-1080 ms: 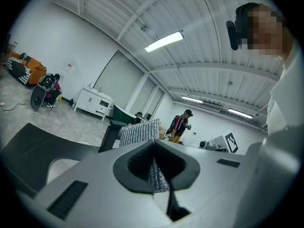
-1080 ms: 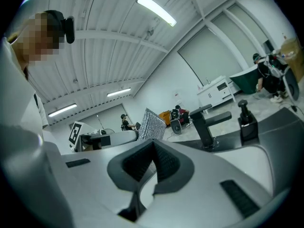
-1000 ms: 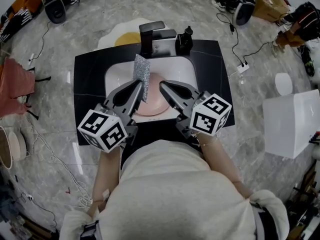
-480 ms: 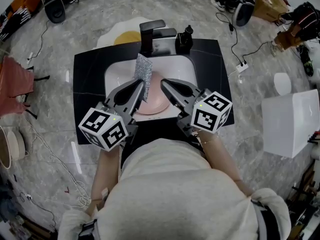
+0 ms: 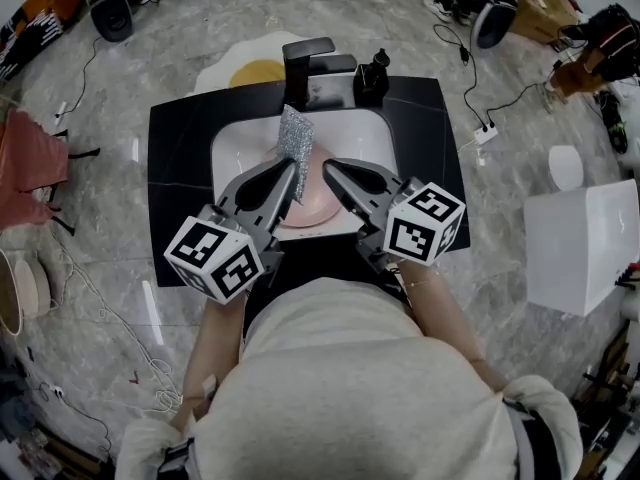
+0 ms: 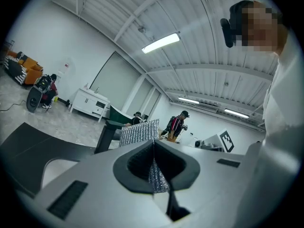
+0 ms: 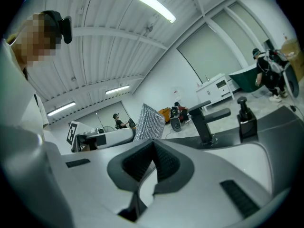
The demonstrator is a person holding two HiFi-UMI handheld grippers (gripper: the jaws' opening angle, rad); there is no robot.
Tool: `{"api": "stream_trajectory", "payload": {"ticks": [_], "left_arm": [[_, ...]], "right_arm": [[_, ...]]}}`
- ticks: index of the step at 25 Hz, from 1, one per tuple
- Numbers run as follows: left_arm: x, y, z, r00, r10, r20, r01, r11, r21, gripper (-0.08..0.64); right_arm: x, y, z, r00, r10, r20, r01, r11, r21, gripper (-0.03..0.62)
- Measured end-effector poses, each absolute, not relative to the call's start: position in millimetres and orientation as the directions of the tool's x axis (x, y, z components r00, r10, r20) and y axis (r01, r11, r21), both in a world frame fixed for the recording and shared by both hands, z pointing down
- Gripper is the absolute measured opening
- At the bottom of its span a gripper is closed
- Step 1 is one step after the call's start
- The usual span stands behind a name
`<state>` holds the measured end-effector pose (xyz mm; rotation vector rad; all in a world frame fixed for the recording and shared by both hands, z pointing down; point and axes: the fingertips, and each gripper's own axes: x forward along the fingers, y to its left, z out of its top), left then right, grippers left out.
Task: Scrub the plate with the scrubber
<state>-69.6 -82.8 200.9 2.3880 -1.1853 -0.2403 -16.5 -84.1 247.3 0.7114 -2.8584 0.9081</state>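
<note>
Over the sink (image 5: pixel 228 140), the left gripper (image 5: pixel 290 178) has its fingers clamped on the lower edge of a silvery scrubber (image 5: pixel 294 138), seemingly light and floppy, with the slick-looking pink plate (image 5: pixel 318 208) beneath them; the right gripper (image 5: pixel 330 172) hovers beside, clenched empty.

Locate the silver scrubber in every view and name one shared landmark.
Head view: scrubber upright at upper centre, just below the faucet.
Left gripper view: centre, sticking up from between the fingers.
Right gripper view: just left of centre, above the fingers.
Shared landmark: black faucet.
</note>
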Motion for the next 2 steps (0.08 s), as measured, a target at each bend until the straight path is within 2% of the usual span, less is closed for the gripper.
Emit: {"api": "stream_trajectory", "payload": {"ticks": [2], "left_arm": [[-70.9, -83.2, 199.7, 0.611, -0.791, 0.042, -0.71, -0.523, 0.472, 0.025]], "right_arm": [[-16.4, -84.3, 247.3, -0.892, -0.411, 0.19, -0.445, 0.719, -0.534, 0.006]]}}
